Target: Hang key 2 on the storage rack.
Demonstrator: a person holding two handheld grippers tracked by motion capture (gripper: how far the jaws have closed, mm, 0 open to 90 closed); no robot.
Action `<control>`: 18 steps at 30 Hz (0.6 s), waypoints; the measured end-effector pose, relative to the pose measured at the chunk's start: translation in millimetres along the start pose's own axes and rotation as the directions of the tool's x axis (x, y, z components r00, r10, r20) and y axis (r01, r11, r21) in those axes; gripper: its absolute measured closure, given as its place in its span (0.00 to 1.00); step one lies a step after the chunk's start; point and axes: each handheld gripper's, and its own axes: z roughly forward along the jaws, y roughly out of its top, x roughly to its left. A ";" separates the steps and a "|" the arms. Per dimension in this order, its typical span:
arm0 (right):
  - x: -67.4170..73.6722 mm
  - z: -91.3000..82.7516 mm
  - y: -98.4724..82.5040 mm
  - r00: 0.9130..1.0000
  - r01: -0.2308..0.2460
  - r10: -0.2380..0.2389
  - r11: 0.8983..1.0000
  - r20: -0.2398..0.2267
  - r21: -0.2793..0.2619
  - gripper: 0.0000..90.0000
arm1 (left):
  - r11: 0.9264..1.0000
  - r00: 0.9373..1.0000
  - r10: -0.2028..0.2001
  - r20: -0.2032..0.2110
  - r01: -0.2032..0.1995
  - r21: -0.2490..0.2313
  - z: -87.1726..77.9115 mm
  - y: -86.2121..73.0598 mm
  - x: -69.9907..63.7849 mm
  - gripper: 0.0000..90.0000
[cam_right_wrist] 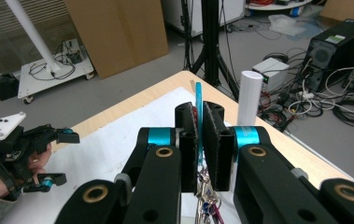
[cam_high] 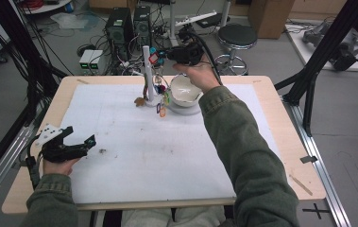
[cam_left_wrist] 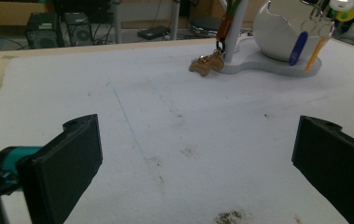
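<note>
The right gripper (cam_right_wrist: pixel 201 140) has its jaws clamped on a thin blue tag (cam_right_wrist: pixel 198 100) with a ring of keys dangling under it, and holds it up at the far middle of the worktop (cam_high: pixel 271 156), just beside the top of the white post (cam_high: pixel 146 71) of the key stand (cam_high: pixel 186 109). This looks like the hanging step: the bunch is being carried to a peg on the post. The next move would call for lining the ring's loop up with a free peg and lowering it on before the jaws part. The left gripper (cam_high: pixel 80 142) rests at the near left corner, jaws wide apart with nothing between them.

The pegs themselves are too small to make out in the high view. The white bowl (cam_high: pixel 185 92) on the stand is partly covered by the right hand (cam_high: pixel 200 75). In the right gripper view the jaws hide most of the keys, so their number is unclear.
</note>
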 end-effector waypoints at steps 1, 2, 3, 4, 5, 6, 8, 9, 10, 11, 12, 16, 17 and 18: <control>-0.8 3.4 0.5 1.000 0.006 -0.006 1.000 -0.007 -0.001 0.95 | 1.000 1.000 0.000 0.000 0.000 -0.002 0.2 0.0 0.3 0.02; -0.9 6.4 0.9 1.000 0.004 -0.004 1.000 -0.010 -0.001 0.94 | 1.000 1.000 -0.004 0.000 0.004 -0.002 0.3 -0.1 0.4 0.02; -1.5 9.4 1.4 1.000 0.006 -0.006 1.000 -0.015 0.001 0.94 | 1.000 1.000 -0.003 0.002 0.003 0.000 0.2 -0.1 0.7 0.02; -1.6 11.6 2.1 1.000 0.000 0.001 1.000 -0.021 0.006 0.94 | 1.000 1.000 -0.006 0.004 0.006 -0.003 0.2 0.0 0.6 0.02; -2.3 14.1 2.8 1.000 -0.001 0.001 1.000 -0.025 0.001 0.94 | 1.000 1.000 -0.010 0.008 0.010 -0.006 0.3 0.1 0.3 0.02; -2.6 16.3 3.8 1.000 -0.006 0.006 1.000 -0.029 0.001 0.94 | 1.000 1.000 -0.013 0.010 0.013 -0.009 0.5 0.1 0.1 0.02; -3.7 20.0 6.0 0.999 -0.006 0.006 1.000 -0.036 0.001 0.94 | 1.000 1.000 -0.010 0.011 0.010 -0.008 0.9 0.1 0.5 0.02; -3.8 22.2 7.8 0.999 -0.006 0.006 1.000 -0.038 0.003 0.94 | 1.000 1.000 -0.013 0.013 0.013 -0.009 1.3 0.0 0.7 0.02; -4.1 23.6 9.4 0.999 -0.006 0.006 1.000 -0.041 0.004 0.94 | 1.000 1.000 -0.014 0.014 0.014 -0.009 1.5 0.0 0.7 0.02; -4.1 25.0 11.1 0.999 -0.009 0.009 1.000 -0.043 0.000 0.94 | 1.000 1.000 -0.014 0.014 0.014 -0.010 1.7 0.0 0.9 0.02; -4.3 26.1 12.6 0.999 -0.009 0.009 1.000 -0.044 0.000 0.95 | 1.000 1.000 -0.014 0.013 0.014 -0.010 1.7 0.0 1.0 0.02; -6.5 31.9 16.4 0.999 -0.013 0.013 1.000 -0.042 -0.005 0.94 | 1.000 1.000 -0.017 0.013 0.017 -0.011 1.6 0.1 1.2 0.02; -7.5 33.0 17.4 0.999 -0.019 0.018 1.000 -0.045 -0.010 0.94 | 1.000 1.000 -0.018 0.013 0.018 -0.012 1.6 0.2 1.1 0.02; -8.3 34.3 18.7 0.999 -0.024 0.023 1.000 -0.045 -0.015 0.94 | 1.000 1.000 -0.020 0.014 0.020 -0.015 1.6 0.1 0.8 0.02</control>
